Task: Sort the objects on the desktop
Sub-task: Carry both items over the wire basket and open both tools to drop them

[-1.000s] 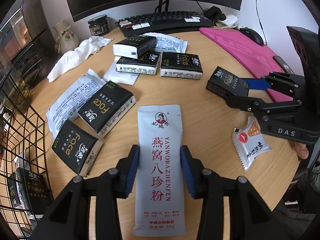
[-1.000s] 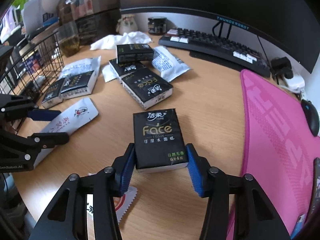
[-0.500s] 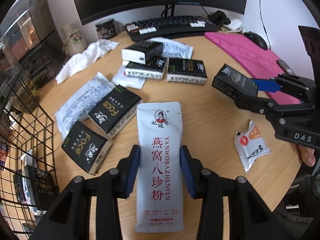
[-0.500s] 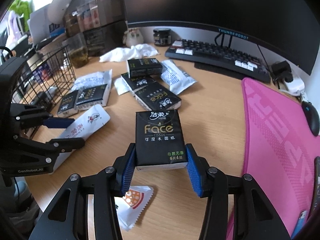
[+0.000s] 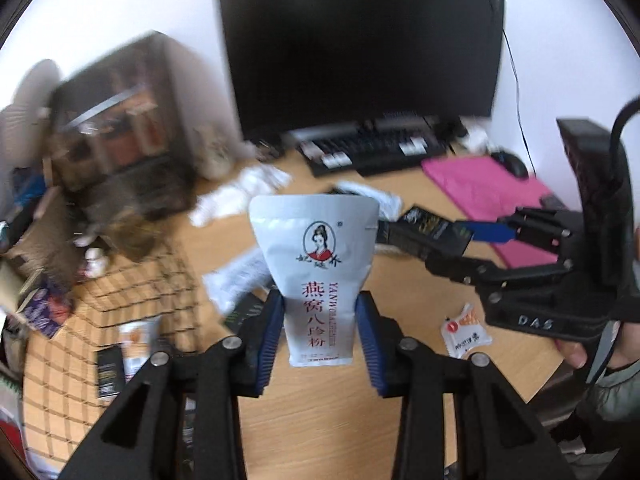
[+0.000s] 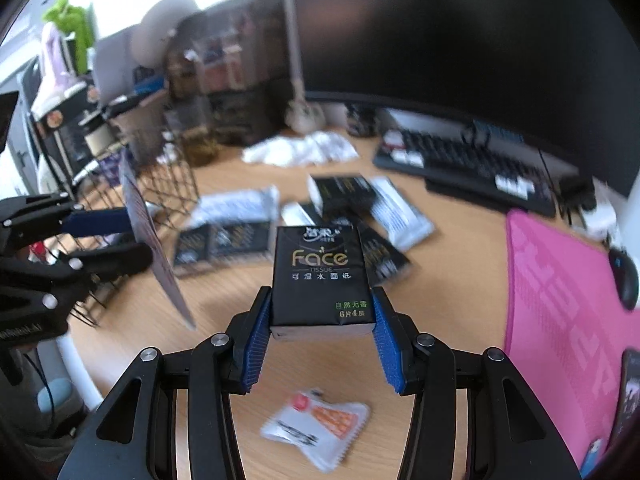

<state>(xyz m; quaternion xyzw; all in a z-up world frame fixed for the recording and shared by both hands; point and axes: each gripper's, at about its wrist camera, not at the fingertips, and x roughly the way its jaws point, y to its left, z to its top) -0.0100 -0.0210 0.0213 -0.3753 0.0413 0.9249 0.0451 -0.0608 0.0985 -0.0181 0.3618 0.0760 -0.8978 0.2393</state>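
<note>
Above the table (image 5: 320, 408), the left gripper (image 5: 320, 330) has its fingers (image 5: 269, 332) squeezed on the bottom of a white pouch (image 5: 316, 272), which stands up in the air. To its left, a wire basket (image 5: 100, 312) sits at the table's edge with packs in it. The right gripper (image 6: 322, 338) has its fingers (image 6: 256, 344) shut on a black tissue pack (image 6: 320, 276), held up over the wood. Under it lies a small snack bag (image 6: 316, 426). More black packs (image 6: 224, 242) and white pouches lie farther back, near a keyboard (image 6: 460, 168). A pink mat (image 6: 568, 320) is at the right. A moment ago both things were low, just over the table; now both have been lifted high, and the view is blurry.
</note>
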